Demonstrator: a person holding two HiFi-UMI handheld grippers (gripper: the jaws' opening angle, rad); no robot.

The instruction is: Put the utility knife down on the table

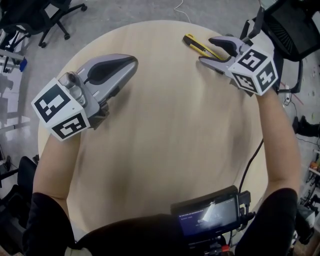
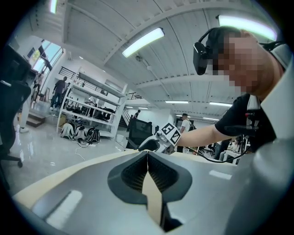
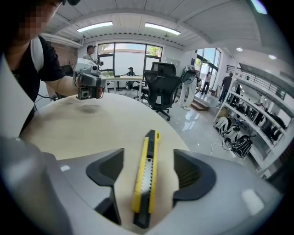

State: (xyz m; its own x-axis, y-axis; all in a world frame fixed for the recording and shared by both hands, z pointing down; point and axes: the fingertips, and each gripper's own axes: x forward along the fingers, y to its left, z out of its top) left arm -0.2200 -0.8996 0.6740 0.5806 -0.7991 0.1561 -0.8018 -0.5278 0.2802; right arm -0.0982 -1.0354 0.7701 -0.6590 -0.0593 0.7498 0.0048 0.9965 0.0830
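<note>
The person's bare right forearm [image 1: 280,135] reaches up the right side of the head view to the far right edge of the round, pale wooden bench [image 1: 165,125], where the right gripper [image 1: 207,50] tilts steeply down at the surface. Its fingers [image 3: 195,176] stand well apart, gripping nothing. The yellow and black utility knife [image 3: 146,179] lies flat on the bench in the gap between them, clear of both pads, its tip pointing away towards the rim. The left forearm comes up from the lower left. The left gripper [image 1: 131,61] is held almost level and low over the left part of the bench, with its fingers closed tip to tip on nothing. A device with a lit screen [image 1: 210,217] sits at the person's chest. Around the bench are a grey floor [image 1: 125,12], black office chairs [image 1: 55,15], metal shelving [image 2: 92,110] and ceiling strip lights [image 2: 142,41].
</note>
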